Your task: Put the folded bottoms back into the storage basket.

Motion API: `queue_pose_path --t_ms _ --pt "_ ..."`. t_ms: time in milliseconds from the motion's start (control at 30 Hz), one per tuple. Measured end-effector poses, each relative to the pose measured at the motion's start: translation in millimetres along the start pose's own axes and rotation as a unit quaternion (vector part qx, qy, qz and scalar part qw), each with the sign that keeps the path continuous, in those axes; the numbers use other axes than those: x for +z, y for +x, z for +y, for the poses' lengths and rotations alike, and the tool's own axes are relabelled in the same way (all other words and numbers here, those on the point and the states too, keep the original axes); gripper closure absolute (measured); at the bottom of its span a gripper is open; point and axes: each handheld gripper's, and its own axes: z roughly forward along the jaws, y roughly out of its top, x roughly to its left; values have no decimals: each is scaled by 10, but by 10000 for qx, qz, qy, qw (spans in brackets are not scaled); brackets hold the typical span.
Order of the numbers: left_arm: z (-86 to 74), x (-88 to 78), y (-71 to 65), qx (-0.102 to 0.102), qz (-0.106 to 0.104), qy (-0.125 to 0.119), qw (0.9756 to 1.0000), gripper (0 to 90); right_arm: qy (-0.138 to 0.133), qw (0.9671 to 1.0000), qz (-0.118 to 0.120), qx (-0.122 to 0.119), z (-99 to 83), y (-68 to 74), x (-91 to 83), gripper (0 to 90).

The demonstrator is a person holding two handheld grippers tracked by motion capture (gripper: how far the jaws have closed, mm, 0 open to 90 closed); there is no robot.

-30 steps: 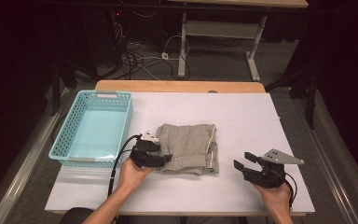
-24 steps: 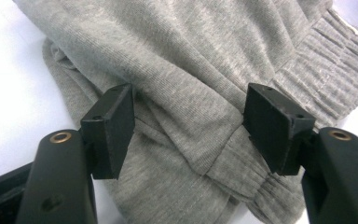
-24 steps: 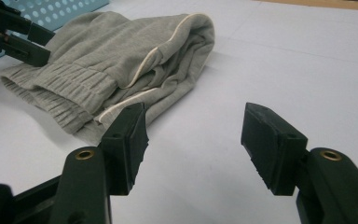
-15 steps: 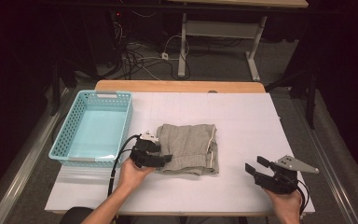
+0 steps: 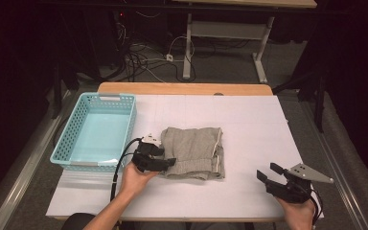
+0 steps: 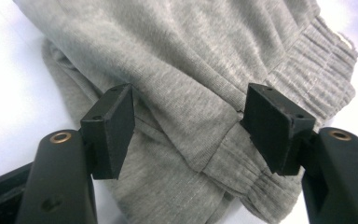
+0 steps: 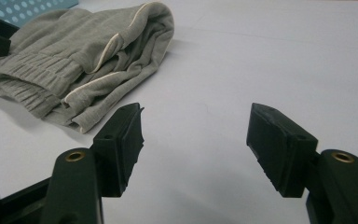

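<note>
At the far left the light blue basket (image 5: 96,132) is standing on the white table (image 5: 249,120), just to the left of the left gripper (image 5: 165,163). This gripper is lying low at the left edge of the folded grey garment (image 5: 194,152), and a hand (image 5: 134,179) is holding it from behind. In the left gripper view its jaws are standing spread, with the grey garment (image 6: 205,70) lying between and in front of them; the pads are sitting at the cloth on both sides, but they are not squeezing it together.

Further to the right, the right gripper (image 5: 268,175) is hovering near the front right corner of the table, well apart from the garment. Its jaws have just been opening and are standing wide, with nothing between them. In the right gripper view the garment (image 7: 74,60) is lying ahead and to the left of these jaws, with bare table under them.
</note>
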Motion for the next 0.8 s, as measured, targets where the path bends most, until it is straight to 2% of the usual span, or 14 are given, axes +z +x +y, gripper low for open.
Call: queue_pose_path --t_ms 300,400,467,667,767,800 --pt "59 -144 22 27 105 -201 9997 299 -3 10000 0 37 -23 -46 -18 338" --pt "105 -148 31 -80 50 -267 9996 278 -13 10000 26 11 -37 -56 -40 325" --pt "154 -119 32 -43 155 -210 9996 267 -57 10000 -9 -32 -48 -62 -62 321" --pt "318 27 87 -154 156 -67 9997 187 -45 9999 22 -105 -46 -77 -48 319" --pt "420 112 122 -59 438 92 9990 142 -39 9999 39 -109 -35 -77 -25 321" --pt "444 132 147 -105 432 107 9990 138 -32 9999 44 -125 -31 -75 -15 321"
